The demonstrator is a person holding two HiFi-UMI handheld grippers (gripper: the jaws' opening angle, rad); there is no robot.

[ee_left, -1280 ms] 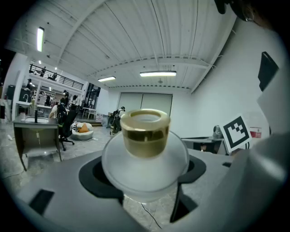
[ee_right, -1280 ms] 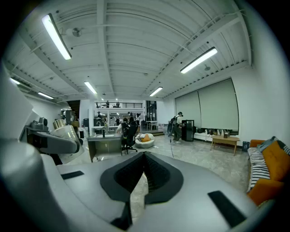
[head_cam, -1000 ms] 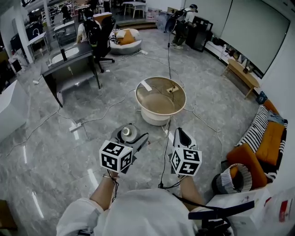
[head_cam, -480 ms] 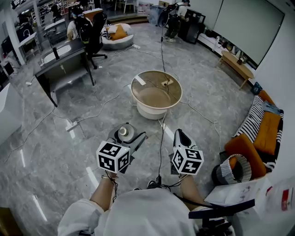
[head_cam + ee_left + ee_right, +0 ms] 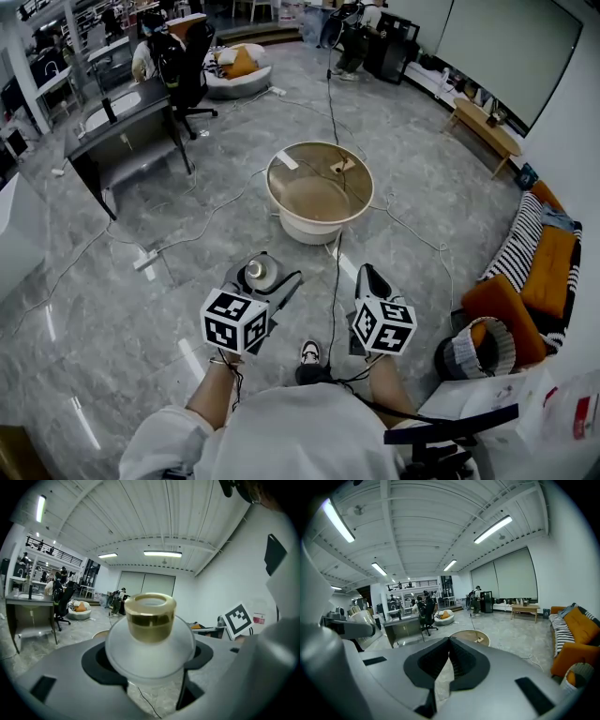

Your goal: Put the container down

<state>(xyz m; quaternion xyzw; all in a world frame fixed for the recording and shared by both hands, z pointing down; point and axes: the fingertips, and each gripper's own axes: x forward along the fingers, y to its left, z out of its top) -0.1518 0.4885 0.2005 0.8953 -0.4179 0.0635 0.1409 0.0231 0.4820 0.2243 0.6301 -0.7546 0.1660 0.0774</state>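
Note:
A frosted, round container (image 5: 259,275) with a gold cap (image 5: 150,616) sits between the jaws of my left gripper (image 5: 265,284), which is shut on its wide body (image 5: 150,646). I hold it upright above the grey marble floor, well short of the round table (image 5: 319,192). My right gripper (image 5: 371,279) hovers beside it to the right. Its jaws (image 5: 449,654) are shut with nothing between them. The container (image 5: 360,619) also shows at the left edge of the right gripper view.
A black cable (image 5: 334,281) runs over the floor from the round table towards me. A desk (image 5: 122,127) with an office chair stands at the back left. A striped sofa with orange cushions (image 5: 539,272) and a basket (image 5: 478,347) are on the right. People stand at the far end.
The view has shifted, and the round table now sits a little higher in the picture. A shoe has come into view below the grippers. Both grippers keep their grip and spacing.

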